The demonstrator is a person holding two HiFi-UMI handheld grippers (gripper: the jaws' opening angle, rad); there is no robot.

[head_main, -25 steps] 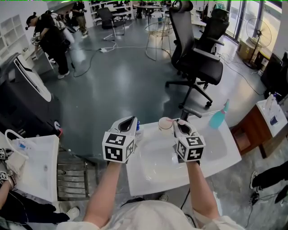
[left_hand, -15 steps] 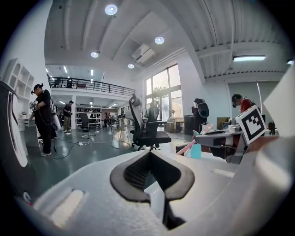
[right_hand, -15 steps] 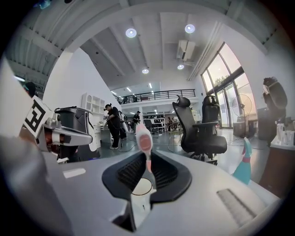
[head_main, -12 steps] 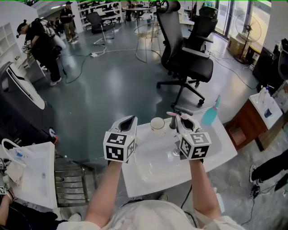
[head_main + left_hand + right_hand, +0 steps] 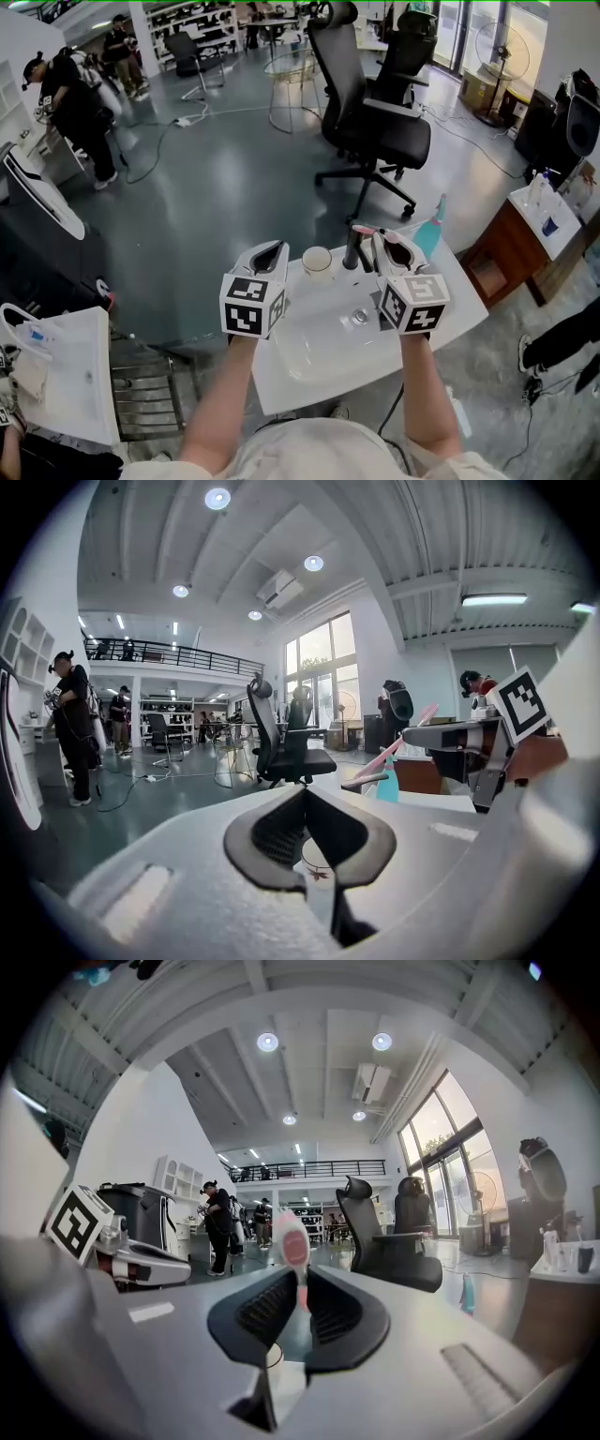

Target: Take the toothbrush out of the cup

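Observation:
A white cup (image 5: 317,262) stands at the back edge of the white basin top (image 5: 309,361). My right gripper (image 5: 386,239) is shut on the pink toothbrush (image 5: 364,230), which is held above and to the right of the cup, clear of it. In the right gripper view the brush head (image 5: 292,1239) sticks up between the jaws of the right gripper (image 5: 302,1277). My left gripper (image 5: 272,251) hovers left of the cup, shut and empty. In the left gripper view the cup (image 5: 319,862) shows past the left gripper (image 5: 305,794), with the toothbrush (image 5: 405,742) up at the right.
A dark faucet (image 5: 352,249) rises just right of the cup, under the brush. A teal spray bottle (image 5: 429,234) stands at the basin's far right corner. Beyond are a black office chair (image 5: 375,122), a wooden cabinet (image 5: 525,248) at right and people (image 5: 80,103) far left.
My right gripper has risen and drawn right, lifting the toothbrush from the cup's mouth to above the faucet. The left gripper has shifted a little beside the cup.

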